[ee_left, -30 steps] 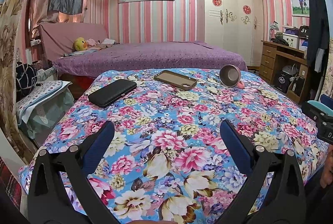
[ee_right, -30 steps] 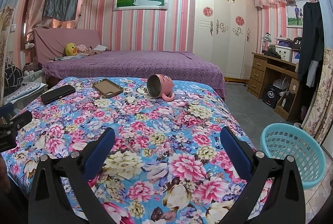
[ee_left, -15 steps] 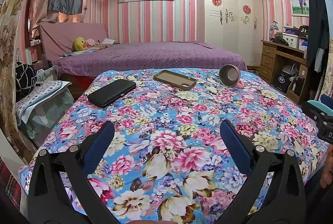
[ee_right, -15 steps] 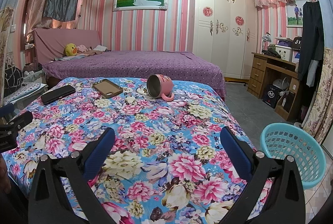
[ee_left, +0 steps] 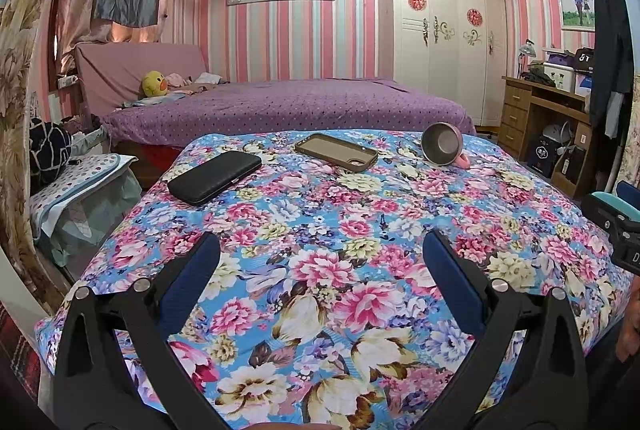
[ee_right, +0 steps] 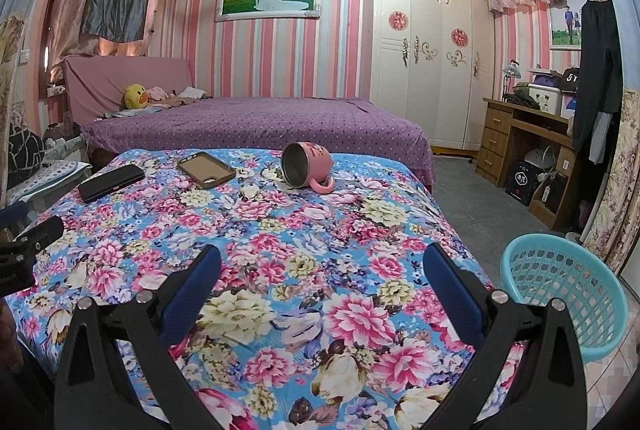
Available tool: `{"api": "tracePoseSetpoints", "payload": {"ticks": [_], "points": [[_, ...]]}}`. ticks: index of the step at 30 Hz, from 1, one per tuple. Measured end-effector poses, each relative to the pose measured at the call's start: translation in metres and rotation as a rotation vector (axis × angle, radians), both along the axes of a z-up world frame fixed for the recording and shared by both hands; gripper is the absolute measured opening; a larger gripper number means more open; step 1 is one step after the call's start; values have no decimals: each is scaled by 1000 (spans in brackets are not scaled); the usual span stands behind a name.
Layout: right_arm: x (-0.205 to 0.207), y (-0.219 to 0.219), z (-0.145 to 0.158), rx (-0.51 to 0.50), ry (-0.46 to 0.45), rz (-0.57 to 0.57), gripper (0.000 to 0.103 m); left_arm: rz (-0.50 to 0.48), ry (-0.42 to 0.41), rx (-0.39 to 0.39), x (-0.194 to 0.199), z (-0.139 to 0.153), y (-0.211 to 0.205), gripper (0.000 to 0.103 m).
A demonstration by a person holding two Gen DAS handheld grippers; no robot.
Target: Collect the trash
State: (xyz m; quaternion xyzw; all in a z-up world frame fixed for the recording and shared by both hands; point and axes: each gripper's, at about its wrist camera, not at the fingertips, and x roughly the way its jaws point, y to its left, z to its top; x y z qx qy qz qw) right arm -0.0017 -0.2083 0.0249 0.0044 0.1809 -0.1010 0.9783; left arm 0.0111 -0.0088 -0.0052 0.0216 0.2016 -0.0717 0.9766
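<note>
Both tongs, left tongs (ee_left: 320, 262) and right tongs (ee_right: 320, 266), are hanging spread and empty; you're choosing, likely reaching ahead for the mug (ee_right: 306, 166).

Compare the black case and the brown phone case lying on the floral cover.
The black case looks closed and plain black; the brown phone case lies open side up, with a raised rim and a camera cutout. In the left wrist view the black case lies near the cover's left edge, while the brown phone case lies farther in, toward the pink mug. Both are flat, oblong and lie untouched on the floral cover.
</note>
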Motion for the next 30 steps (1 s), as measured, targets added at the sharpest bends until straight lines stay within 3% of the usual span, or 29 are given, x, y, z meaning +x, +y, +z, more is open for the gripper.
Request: {"api": "tracePoseSetpoints", "payload": {"ticks": [30], "points": [[0, -4, 0, -6, 3, -10, 99, -19, 15, -19, 6, 0, -4, 98]]}}
